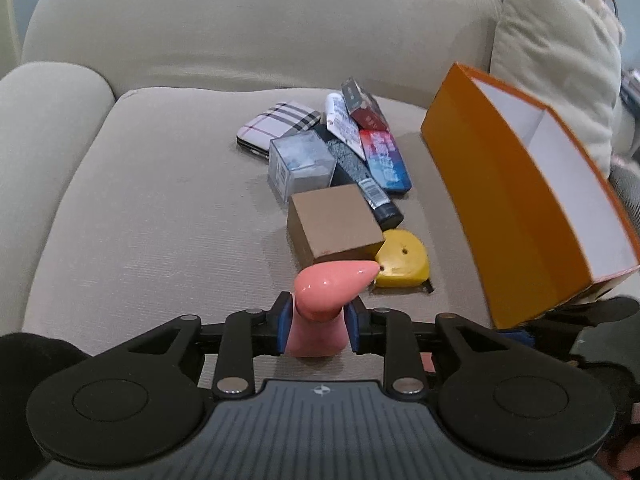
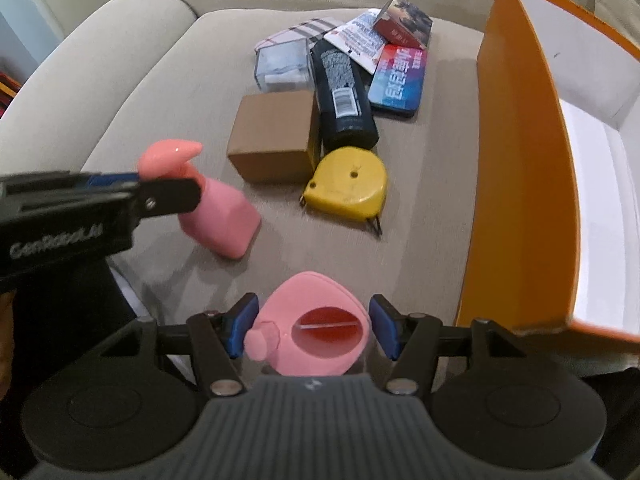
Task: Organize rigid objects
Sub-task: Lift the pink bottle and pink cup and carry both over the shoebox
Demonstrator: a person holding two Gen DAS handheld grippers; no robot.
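My left gripper (image 1: pixel 317 326) is shut on the neck of a pink spray bottle (image 1: pixel 332 280), whose nozzle points toward a yellow tape measure (image 1: pixel 404 258). In the right wrist view the bottle (image 2: pixel 220 212) leans, with the left gripper (image 2: pixel 168 188) coming in from the left. My right gripper (image 2: pixel 312 332) is shut on a pink rounded case (image 2: pixel 316 320) with a red round recess, held above the sofa cushion (image 2: pixel 420 240). An open orange box (image 2: pixel 520 160) with a white inside stands just to its right.
Piled on the cushion (image 1: pixel 160 200) are a brown cardboard box (image 1: pixel 332 224), a clear plastic box (image 1: pixel 300 168), a dark tube (image 1: pixel 360 176), a plaid case (image 1: pixel 276 124), a blue-red pack (image 1: pixel 386 160) and a red box (image 1: pixel 364 108). A pillow (image 1: pixel 560 80) leans behind the orange box (image 1: pixel 500 200).
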